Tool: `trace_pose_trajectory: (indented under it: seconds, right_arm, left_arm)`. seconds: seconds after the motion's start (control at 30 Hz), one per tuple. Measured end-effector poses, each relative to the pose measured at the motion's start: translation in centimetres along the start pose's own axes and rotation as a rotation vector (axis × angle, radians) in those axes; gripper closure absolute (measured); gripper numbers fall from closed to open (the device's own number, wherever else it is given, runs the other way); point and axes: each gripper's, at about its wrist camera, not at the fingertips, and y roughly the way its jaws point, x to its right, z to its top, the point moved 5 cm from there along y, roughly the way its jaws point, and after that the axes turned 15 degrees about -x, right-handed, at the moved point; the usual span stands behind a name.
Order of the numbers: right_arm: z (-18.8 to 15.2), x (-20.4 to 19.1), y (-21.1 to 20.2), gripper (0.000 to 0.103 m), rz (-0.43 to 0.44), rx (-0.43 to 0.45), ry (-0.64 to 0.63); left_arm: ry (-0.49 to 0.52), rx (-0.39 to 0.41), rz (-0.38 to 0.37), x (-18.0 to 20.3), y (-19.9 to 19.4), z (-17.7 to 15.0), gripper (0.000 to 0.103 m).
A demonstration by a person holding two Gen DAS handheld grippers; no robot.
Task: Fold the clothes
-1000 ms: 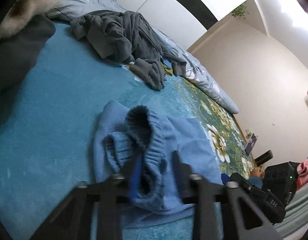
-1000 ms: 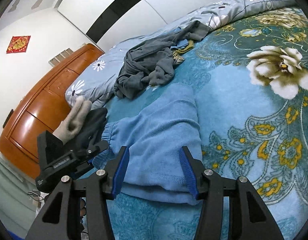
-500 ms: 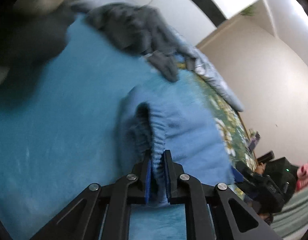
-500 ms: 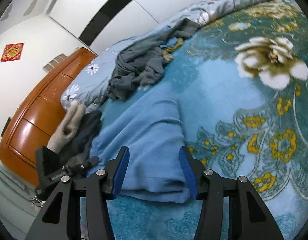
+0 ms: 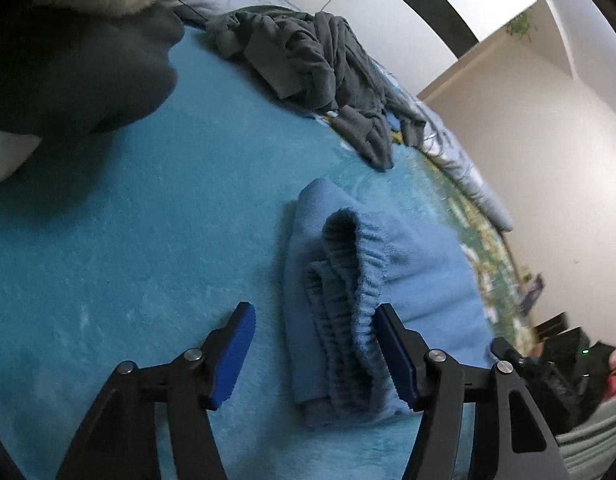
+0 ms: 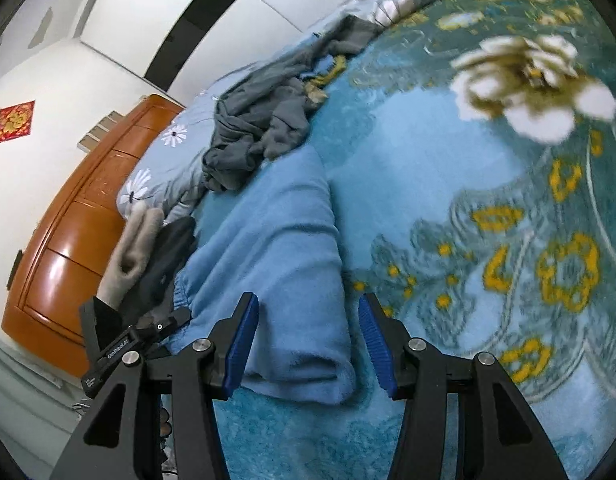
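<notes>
A light blue fleece garment [image 5: 387, 280] lies folded on the teal bedspread [image 5: 168, 240], its elastic waistband bunched toward me. My left gripper [image 5: 313, 354] is open, its jaws straddling the waistband end without holding it. In the right wrist view the same garment [image 6: 284, 264] stretches away from me, and my right gripper [image 6: 304, 344] is open over its near folded edge. The left gripper also shows at the lower left of the right wrist view [image 6: 148, 332].
A crumpled grey garment [image 5: 315, 60] lies further back on the bed, also in the right wrist view [image 6: 260, 128]. Dark and beige clothes [image 6: 148, 256] sit stacked at the left. A wooden headboard [image 6: 68, 248] and a flowered pillow [image 6: 156, 168] are behind.
My left gripper was shut on the blue waistband half a second ago and has now opened, leaving it lying on the bed. The right gripper stayed open and shifted slightly.
</notes>
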Motion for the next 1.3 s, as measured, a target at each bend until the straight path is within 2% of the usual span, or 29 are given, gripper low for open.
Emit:
trace_pose_trajectory:
  seconds: [0.1,0.2,0.3,0.43,0.5,0.57,0.73,0.83,0.93,1.0,1.07,1.13,1.2,1.3]
  right_arm:
    - [1.7,-1.3,-0.5,0.049,-0.028,0.023,-0.052]
    - [3.7,-3.0,-0.3,0.049,-0.041,0.019,-0.119]
    - [5.0,-4.5,0.8,0.049,-0.056,-0.002,-0.173]
    - [3.4,-4.4,2.1,0.049,-0.050,-0.041,-0.205]
    - [1.8,-3.4,2.5,0.049,-0.047,-0.059,-0.205]
    - [0.4,-2.3,2.8,0.049,-0.027,-0.064,-0.184]
    - [0.3,-2.2,2.4,0.049,-0.004,-0.052,-0.161]
    - [0.7,-2.8,1.0,0.049,-0.012,-0.021,-0.180]
    - [1.1,-1.4,0.2,0.049,-0.017,-0.003,-0.139]
    - [1.3,0.3,0.4,0.049,-0.009,-0.008,-0.071]
    - [1.2,1.6,1.1,0.049,0.044,-0.035,-0.005]
    - [1.0,2.2,2.1,0.049,0.095,-0.070,0.027]
    - [1.2,2.0,2.7,0.049,0.113,-0.074,0.025]
    - [2.0,1.6,3.4,0.049,0.141,-0.093,0.030]
  left_arm:
    - [0.073,0.060,0.035,2.2,-1.5,0.9,0.037]
    - [0.176,0.101,-0.017,5.1,-2.5,2.0,0.037]
    - [0.239,0.084,-0.037,6.9,-1.0,2.9,0.037]
    - [0.218,0.022,-0.023,5.6,2.2,3.5,0.037]
    - [0.178,0.008,-0.062,4.1,2.9,3.2,0.037]
    - [0.165,0.025,-0.099,3.6,2.7,3.1,0.037]
    - [0.168,0.019,-0.073,4.2,2.5,3.2,0.037]
    - [0.168,0.047,-0.072,4.7,0.9,3.1,0.037]
    - [0.148,0.068,-0.055,3.6,-0.6,2.8,0.031]
    - [0.091,0.044,-0.065,1.8,-0.3,2.4,0.031]
    - [0.014,-0.006,-0.112,0.1,0.7,1.8,0.030]
    - [-0.045,-0.046,-0.193,-0.9,1.8,1.1,0.030]
    - [-0.035,-0.046,-0.227,-0.8,2.0,1.0,0.028]
    - [-0.001,-0.082,-0.284,0.3,2.3,1.1,0.017]
